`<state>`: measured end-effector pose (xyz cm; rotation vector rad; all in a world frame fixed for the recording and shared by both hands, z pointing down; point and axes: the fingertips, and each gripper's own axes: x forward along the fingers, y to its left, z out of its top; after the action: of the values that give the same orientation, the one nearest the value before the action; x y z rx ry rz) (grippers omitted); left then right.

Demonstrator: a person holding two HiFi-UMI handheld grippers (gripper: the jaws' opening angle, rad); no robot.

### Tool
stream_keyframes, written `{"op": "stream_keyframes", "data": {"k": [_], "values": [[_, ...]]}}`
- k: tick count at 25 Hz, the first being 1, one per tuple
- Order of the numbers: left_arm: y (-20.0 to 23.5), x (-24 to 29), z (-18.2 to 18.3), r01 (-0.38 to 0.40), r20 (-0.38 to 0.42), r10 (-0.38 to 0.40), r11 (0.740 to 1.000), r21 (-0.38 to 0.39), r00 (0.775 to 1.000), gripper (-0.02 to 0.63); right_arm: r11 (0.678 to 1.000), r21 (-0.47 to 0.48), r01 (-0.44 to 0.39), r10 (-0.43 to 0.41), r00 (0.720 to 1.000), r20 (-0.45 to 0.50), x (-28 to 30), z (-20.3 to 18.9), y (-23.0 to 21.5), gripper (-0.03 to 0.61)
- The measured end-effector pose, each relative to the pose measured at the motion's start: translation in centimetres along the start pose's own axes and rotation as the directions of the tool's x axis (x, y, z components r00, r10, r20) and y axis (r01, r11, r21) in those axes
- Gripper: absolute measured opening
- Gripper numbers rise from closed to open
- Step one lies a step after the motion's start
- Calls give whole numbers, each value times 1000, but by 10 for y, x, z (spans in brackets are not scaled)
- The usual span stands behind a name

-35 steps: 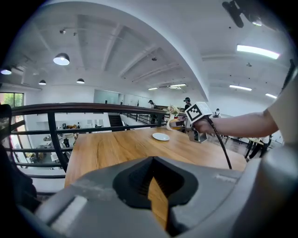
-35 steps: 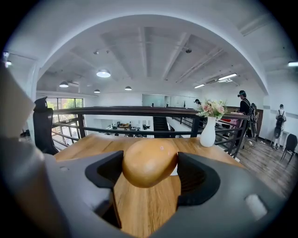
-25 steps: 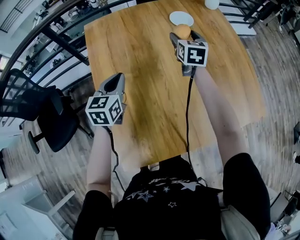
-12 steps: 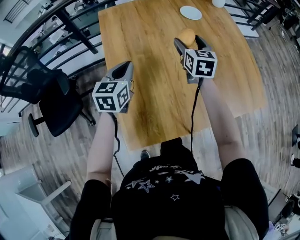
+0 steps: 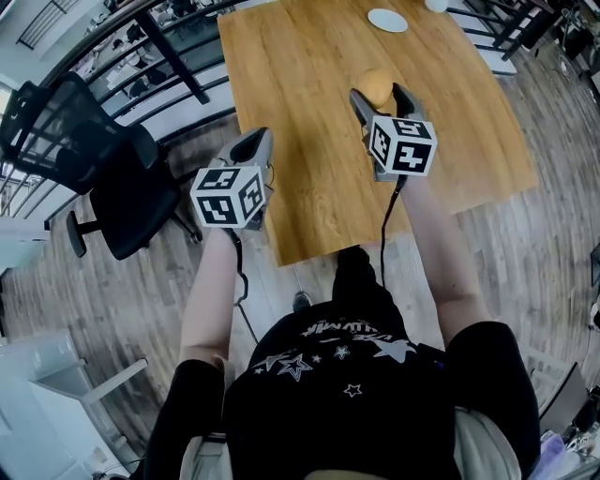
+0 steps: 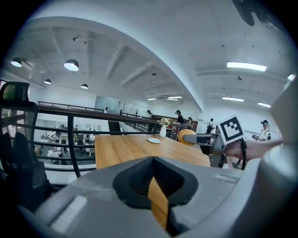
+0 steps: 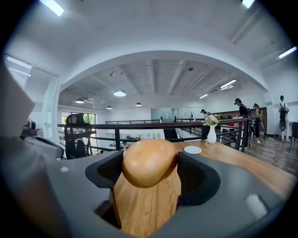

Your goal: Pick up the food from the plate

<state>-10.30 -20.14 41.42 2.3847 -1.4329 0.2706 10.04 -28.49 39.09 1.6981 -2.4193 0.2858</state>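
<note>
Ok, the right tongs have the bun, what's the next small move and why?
Probably just hold steady: the bun sits clamped in the right tongs above the table, and the white plate at the far end is empty, so the pick looks done.

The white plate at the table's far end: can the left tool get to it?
Probably yes, though far: only bare table lies between the left tool and the plate; the right tool, holding the bun, sits aside.
</note>
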Motion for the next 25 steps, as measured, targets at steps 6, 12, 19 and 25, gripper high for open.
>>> {"op": "stream_keyframes", "data": {"k": [6,12,19,25], "values": [[1,-58,-23,1,2,-1,1000,-27,1000,2,999,28,15,-15,1000,-8,-53,-21,37,365],[-5,-103,-41,14,-11,-14,1000,-26,1000,2,997,46,57,-57,998,-7,-102,-34,60,365],[-22,-132,-60,46,-22,-46,999,-12,999,2,996,65,62,-61,998,-30,-152,-61,82,365],[-42,-142,-60,85,-27,-85,996,4,996,2,996,57,62,-60,997,-40,-184,-70,93,365]]}}
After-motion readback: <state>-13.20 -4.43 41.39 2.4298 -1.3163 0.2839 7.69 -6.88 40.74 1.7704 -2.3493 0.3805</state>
